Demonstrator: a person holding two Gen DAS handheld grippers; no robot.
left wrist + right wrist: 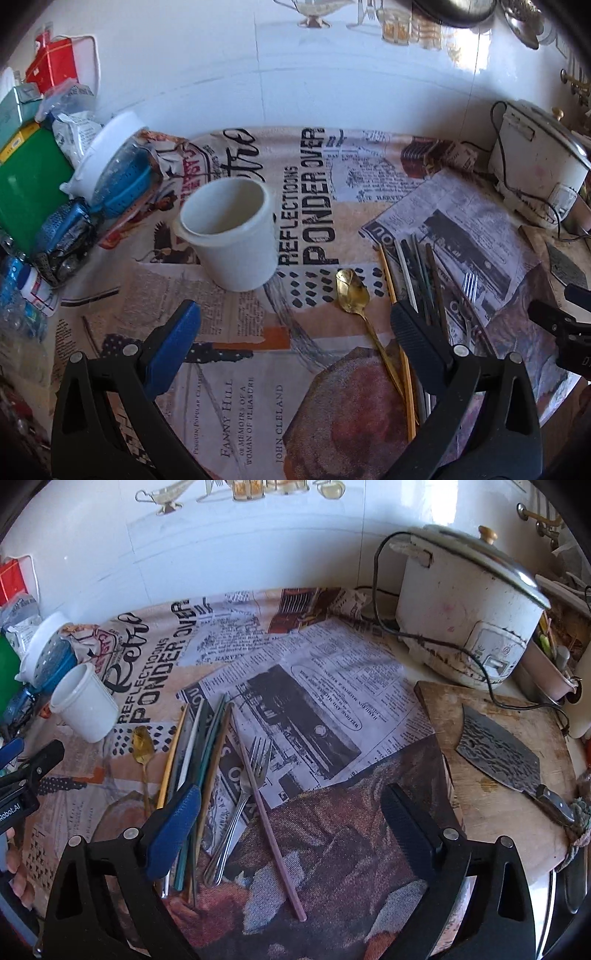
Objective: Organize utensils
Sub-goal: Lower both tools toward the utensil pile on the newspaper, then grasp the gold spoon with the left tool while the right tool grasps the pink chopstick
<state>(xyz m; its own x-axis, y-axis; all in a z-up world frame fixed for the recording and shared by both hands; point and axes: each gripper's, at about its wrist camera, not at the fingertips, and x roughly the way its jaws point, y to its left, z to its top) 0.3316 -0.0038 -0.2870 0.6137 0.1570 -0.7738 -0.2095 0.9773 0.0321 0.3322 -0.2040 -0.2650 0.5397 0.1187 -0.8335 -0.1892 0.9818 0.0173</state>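
The counter (pixel 122 834) is covered by a printed cloth with newspaper sheets laid on it. A white cup (pixel 229 236) is set upright and empty on the cloth, toward the left. Just right of it, a gold spoon (pixel 352 291) is laid bowl toward the wall, beside a bundle of chopsticks (pixel 199 746). A fork (pixel 243 794) is laid to the right of the bundle, crossed by a single pink chopstick (pixel 269 830).

The left gripper (pixel 295 339) is held wide above the cloth with nothing between its jaws. The right gripper (pixel 291 823) is held wide too, with the fork and pink chopstick seen between its jaws but not gripped.

A cooker (pixel 465 620) is set at the wall, and a cleaver (pixel 498 753) is laid on a board (pixel 498 812).
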